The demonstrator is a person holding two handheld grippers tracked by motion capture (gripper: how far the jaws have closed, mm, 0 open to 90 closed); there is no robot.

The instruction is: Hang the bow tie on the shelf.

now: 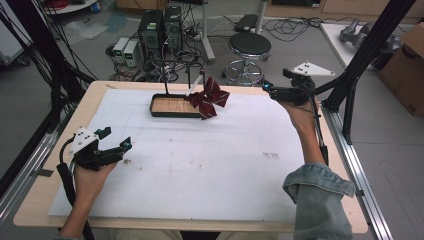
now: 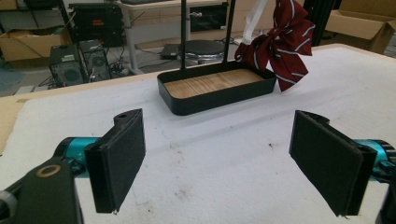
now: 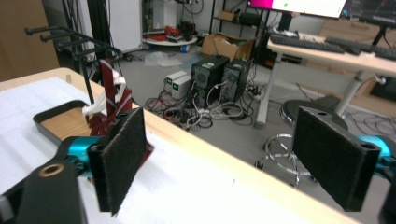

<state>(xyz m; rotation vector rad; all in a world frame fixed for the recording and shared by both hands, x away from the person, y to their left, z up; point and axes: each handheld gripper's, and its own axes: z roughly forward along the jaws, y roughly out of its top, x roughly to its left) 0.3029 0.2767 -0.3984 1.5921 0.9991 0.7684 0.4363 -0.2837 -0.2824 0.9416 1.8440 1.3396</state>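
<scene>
A dark red striped bow (image 1: 209, 97) with a white ribbon hangs from a black wire rack over the right end of a black tray with a wooden floor (image 1: 172, 106), at the far middle of the table. From the left gripper view the bow (image 2: 280, 44) hangs beyond the tray (image 2: 215, 91). My left gripper (image 1: 116, 144) rests low at the near left, open and holding nothing. My right gripper (image 1: 267, 86) hovers at the far right edge, well right of the bow, open and holding nothing. The right gripper view puts the bow (image 3: 109, 100) behind its left pad (image 3: 122, 156).
A white sheet (image 1: 200, 160) covers most of the wooden table. A round stool (image 1: 249, 47), computer towers (image 1: 161, 27) and tangled cables sit on the floor past the far edge. Black frame posts (image 1: 367, 42) rise at the right, and a cardboard box (image 1: 407, 65) stands beyond them.
</scene>
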